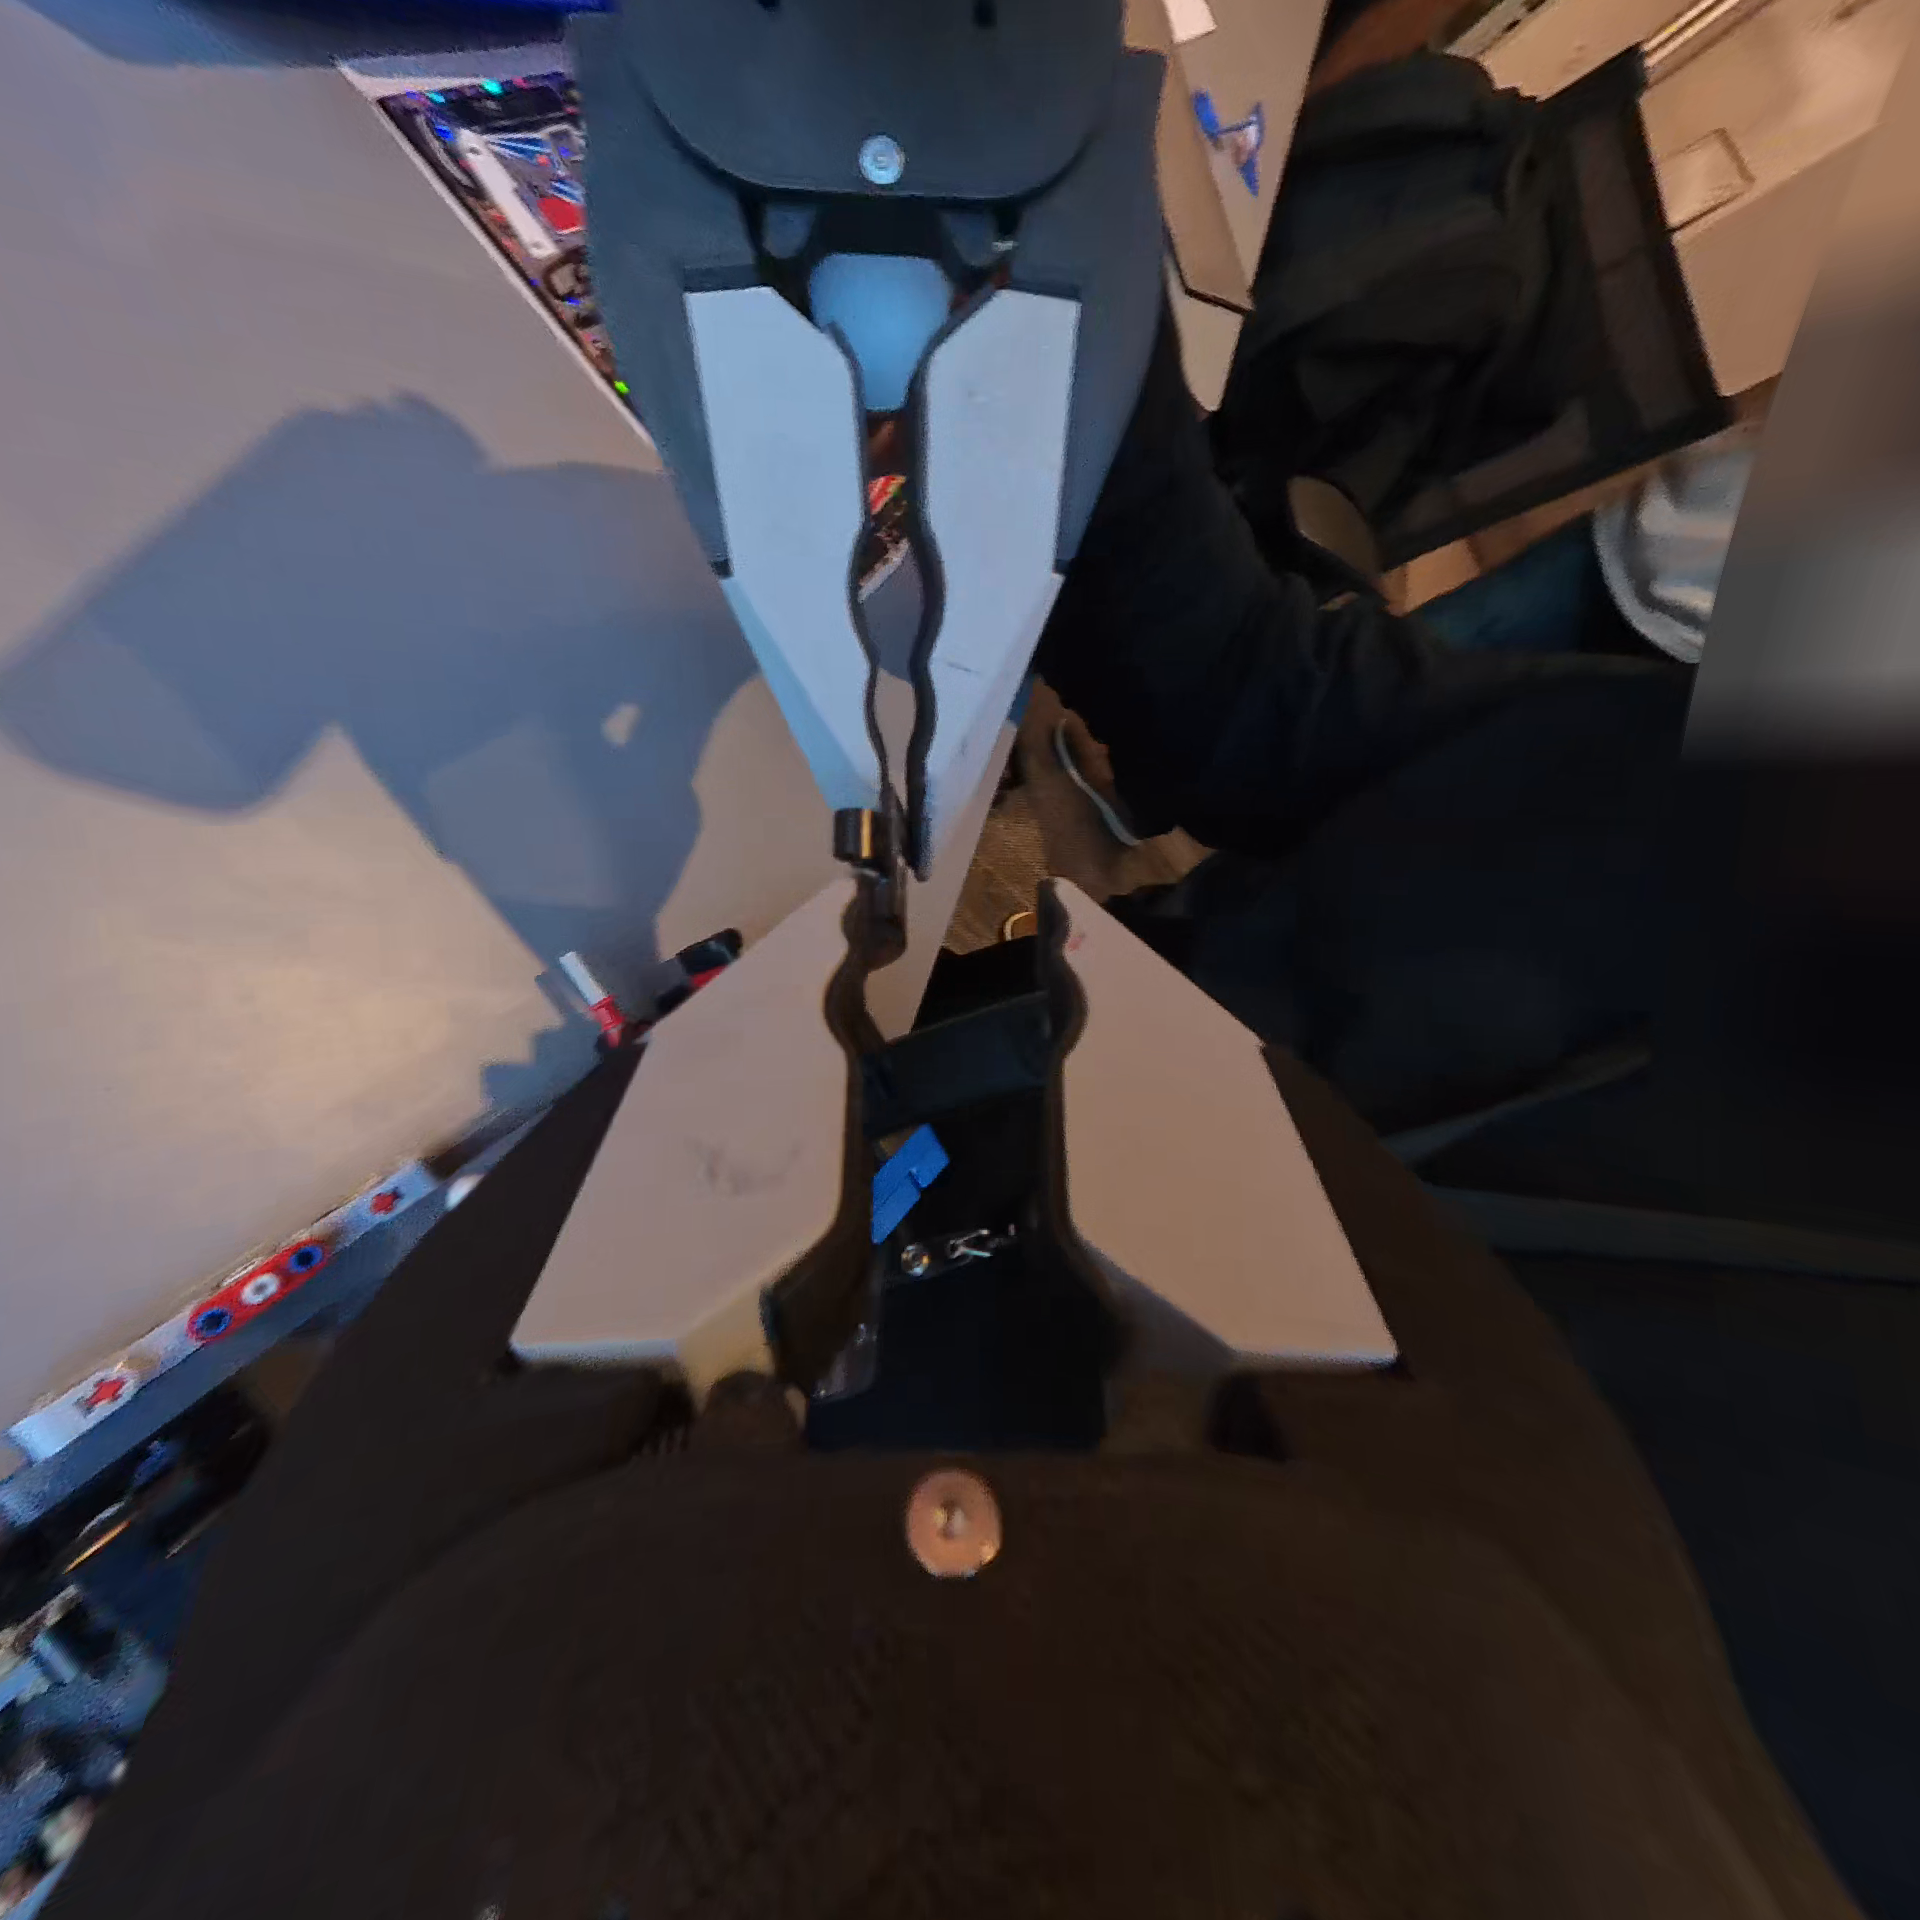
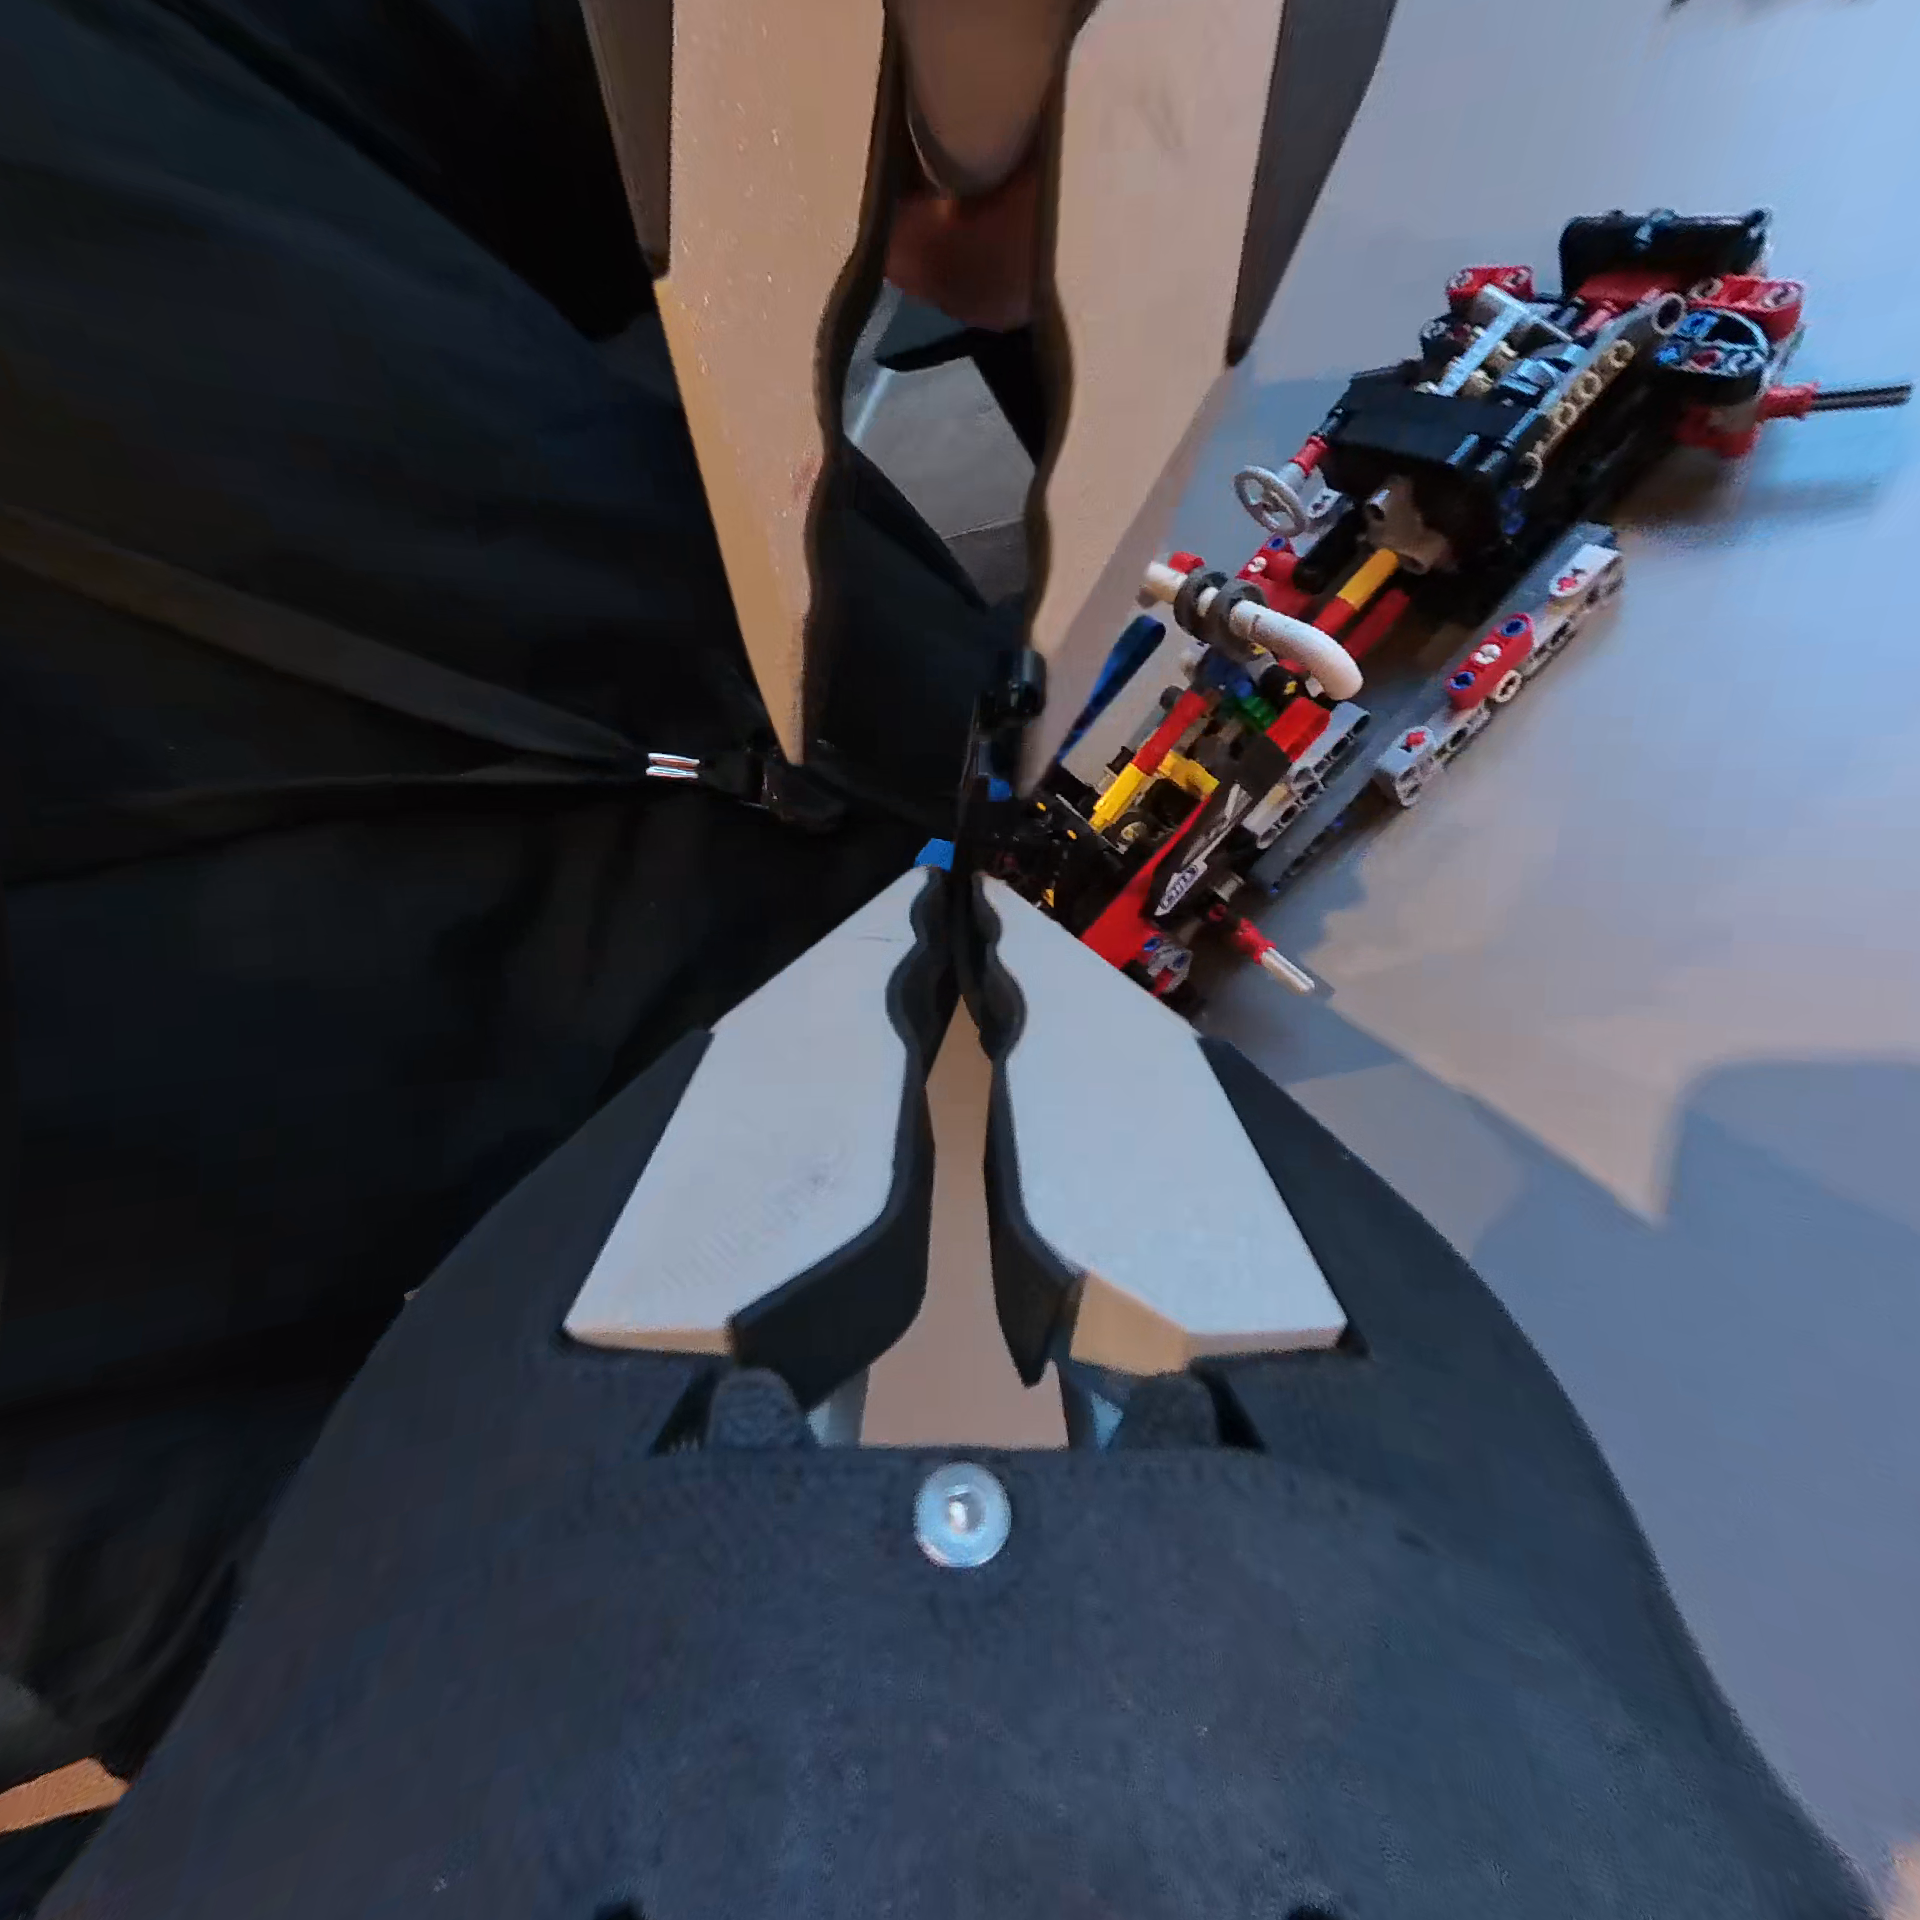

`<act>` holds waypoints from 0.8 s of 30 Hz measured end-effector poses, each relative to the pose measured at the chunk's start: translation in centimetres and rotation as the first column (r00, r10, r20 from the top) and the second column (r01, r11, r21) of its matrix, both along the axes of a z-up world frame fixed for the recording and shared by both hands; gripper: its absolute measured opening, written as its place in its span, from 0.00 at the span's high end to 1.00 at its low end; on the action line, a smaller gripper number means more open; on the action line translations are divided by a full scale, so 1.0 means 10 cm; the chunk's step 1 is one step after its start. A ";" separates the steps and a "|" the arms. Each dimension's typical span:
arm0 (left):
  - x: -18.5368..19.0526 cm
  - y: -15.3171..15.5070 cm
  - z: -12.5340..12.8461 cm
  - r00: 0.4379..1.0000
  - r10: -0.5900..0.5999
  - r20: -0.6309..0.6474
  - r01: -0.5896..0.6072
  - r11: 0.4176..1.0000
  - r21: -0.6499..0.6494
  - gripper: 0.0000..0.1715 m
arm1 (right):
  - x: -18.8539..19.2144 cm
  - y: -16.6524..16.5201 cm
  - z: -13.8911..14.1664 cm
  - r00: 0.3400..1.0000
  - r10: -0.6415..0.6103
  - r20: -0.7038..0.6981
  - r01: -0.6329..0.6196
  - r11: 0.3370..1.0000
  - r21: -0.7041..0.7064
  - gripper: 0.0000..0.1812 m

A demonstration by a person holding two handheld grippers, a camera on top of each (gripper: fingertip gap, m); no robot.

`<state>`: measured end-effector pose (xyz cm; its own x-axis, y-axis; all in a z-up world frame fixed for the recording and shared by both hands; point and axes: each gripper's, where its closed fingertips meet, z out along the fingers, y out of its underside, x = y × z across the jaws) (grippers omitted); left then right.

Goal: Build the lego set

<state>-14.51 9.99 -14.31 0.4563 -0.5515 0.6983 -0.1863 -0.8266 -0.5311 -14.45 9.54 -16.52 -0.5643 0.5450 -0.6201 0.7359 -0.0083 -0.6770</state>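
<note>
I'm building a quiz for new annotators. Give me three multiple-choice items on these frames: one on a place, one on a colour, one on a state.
1. Where is the lego model?
A. On the table, to the right of the right gripper
B. On the person's lap
C. Between the left gripper's fingers

2. What colour is the curved tube on the model?
A. Green
B. White
C. Orange

3. What is the right gripper doing?
A. Wide open and empty
B. Shut on a red beam
C. Shut on a small black piece

Answers: 1 A, it lies on the table, right of the right gripper. 2 B, the curved tube is white. 3 C, the fingertips pinch the small black piece.
</note>
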 end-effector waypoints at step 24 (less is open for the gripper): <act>-0.53 0.36 -0.09 0.903 0.392 0.175 -0.405 0.913 0.041 1.00 | -0.40 0.34 -0.14 0.884 -0.427 -0.193 0.452 0.884 0.117 0.85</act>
<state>-19.77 13.55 -15.22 0.5346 -0.4002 0.7444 0.2431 -0.7708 -0.5889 -18.46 12.98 -17.96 -0.3273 0.8407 -0.4315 0.5644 -0.1923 -0.8028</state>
